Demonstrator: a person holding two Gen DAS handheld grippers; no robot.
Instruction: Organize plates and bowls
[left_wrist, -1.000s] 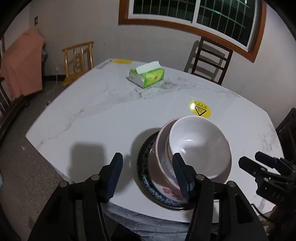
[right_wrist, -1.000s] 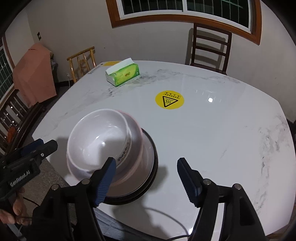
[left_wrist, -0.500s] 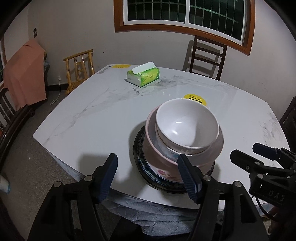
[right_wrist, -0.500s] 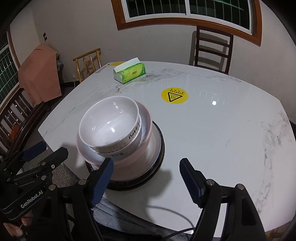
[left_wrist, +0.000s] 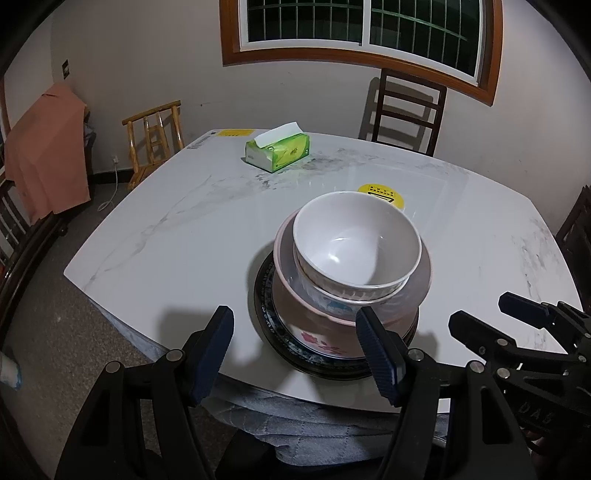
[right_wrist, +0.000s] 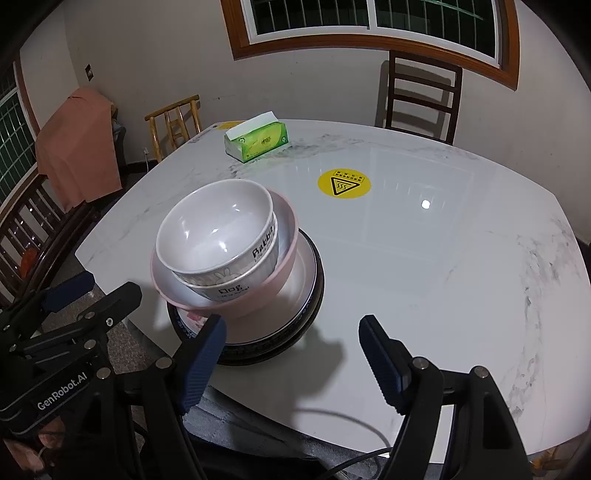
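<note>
On the marble table (left_wrist: 177, 236), close to its near edge, stands one stack. A dark-rimmed plate (left_wrist: 264, 295) is at the bottom, with a flowered plate and a pink bowl (left_wrist: 303, 299) on it. Two nested white bowls (left_wrist: 354, 240) sit on top. My left gripper (left_wrist: 293, 314) hovers open just in front of the stack, touching nothing. My right gripper (right_wrist: 291, 321) is also open and empty, to the right of the stack's front. In the right wrist view the white bowls (right_wrist: 218, 229) sit in the pink bowl (right_wrist: 286, 236), over the dark plate (right_wrist: 314, 291).
A green tissue box (left_wrist: 277, 153) lies at the far side of the table, and a yellow warning sticker (right_wrist: 343, 184) marks its middle. A dark chair (left_wrist: 404, 110) and a bamboo chair (left_wrist: 155, 136) stand behind. An orange cloth (left_wrist: 44, 147) hangs at left.
Both grippers drew back from the stack toward the table's near edge, their jaws a little wider. The fingers that were against the bowls now stand apart from them.
</note>
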